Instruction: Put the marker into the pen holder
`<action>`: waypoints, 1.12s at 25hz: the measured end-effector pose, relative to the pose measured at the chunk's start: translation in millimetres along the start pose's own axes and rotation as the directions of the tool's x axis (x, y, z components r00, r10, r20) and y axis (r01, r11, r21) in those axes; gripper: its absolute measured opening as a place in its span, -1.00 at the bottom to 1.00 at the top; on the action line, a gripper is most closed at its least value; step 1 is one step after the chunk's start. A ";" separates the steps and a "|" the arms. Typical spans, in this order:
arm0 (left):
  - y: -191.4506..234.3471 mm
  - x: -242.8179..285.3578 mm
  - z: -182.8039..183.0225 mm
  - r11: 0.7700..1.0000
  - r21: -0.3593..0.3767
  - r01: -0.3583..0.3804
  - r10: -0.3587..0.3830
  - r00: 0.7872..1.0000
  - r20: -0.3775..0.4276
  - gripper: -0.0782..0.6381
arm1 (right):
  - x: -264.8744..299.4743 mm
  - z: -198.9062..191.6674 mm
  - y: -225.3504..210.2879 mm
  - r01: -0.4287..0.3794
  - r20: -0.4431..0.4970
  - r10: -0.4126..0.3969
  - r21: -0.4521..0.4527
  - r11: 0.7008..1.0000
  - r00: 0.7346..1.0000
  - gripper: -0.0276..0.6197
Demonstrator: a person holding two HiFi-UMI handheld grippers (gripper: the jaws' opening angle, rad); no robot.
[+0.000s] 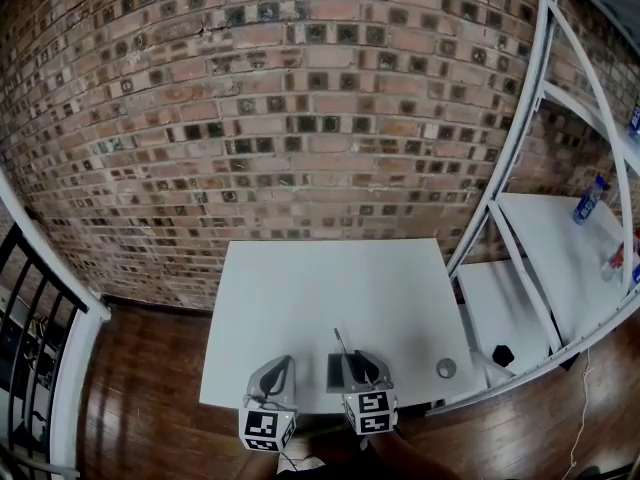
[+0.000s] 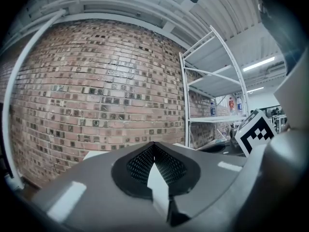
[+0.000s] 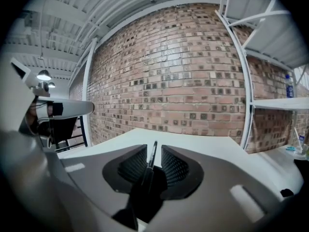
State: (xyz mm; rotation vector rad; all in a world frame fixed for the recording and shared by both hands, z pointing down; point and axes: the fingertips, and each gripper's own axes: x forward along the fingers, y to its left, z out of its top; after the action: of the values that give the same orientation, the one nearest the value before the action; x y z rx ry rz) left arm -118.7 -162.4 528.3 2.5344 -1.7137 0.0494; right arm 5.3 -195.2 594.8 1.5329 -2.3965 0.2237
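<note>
A thin dark marker (image 1: pixel 342 343) sticks up and forward out of my right gripper (image 1: pixel 354 357), which is shut on it over the near edge of the white table (image 1: pixel 330 288). In the right gripper view the marker (image 3: pixel 152 154) stands between the two ribbed pads, tip toward the brick wall. The pen holder (image 1: pixel 446 368), a small round grey cup, stands on the table's near right corner, right of that gripper. My left gripper (image 1: pixel 284 362) hovers just left of the right one; its jaws (image 2: pixel 153 147) meet at the tips with nothing between them. The pen holder is hidden in both gripper views.
A brick wall (image 1: pixel 300 118) rises behind the table. A white shelf rack (image 1: pixel 520 128) stands close on the right with bottles (image 1: pixel 588 200) and a small black object (image 1: pixel 503 354) on its boards. A black railing (image 1: pixel 30 308) is at the left, above wooden floor (image 1: pixel 150 408).
</note>
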 end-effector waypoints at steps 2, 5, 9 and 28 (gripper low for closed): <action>1.6 0.6 -0.5 1.000 -0.002 -0.003 0.003 1.000 -0.001 -0.74 | -0.6 -8.1 0.4 -0.005 -0.024 0.005 -0.007 1.000 1.000 -0.63; 2.0 1.2 1.0 1.000 -0.009 -0.006 0.006 1.000 -0.002 -0.75 | -4.4 -14.7 -4.3 0.003 -0.029 -0.003 0.000 1.000 1.000 -0.63; -1.6 3.1 -5.0 1.000 -0.011 0.000 0.000 1.000 -0.007 -0.74 | -9.1 -11.2 -11.8 0.014 -0.009 -0.015 -0.008 1.000 1.000 -0.69; -22.5 -0.5 4.7 1.000 -0.008 0.012 -0.012 1.000 -0.003 -0.74 | -47.1 59.2 -32.8 0.065 0.199 -0.055 -0.044 0.997 0.979 -0.91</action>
State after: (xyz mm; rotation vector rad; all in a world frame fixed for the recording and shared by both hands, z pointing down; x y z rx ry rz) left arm -98.1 -154.0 522.5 2.5371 -1.6947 0.0450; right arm 44.4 -185.2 522.8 1.6727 -2.4776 -0.0026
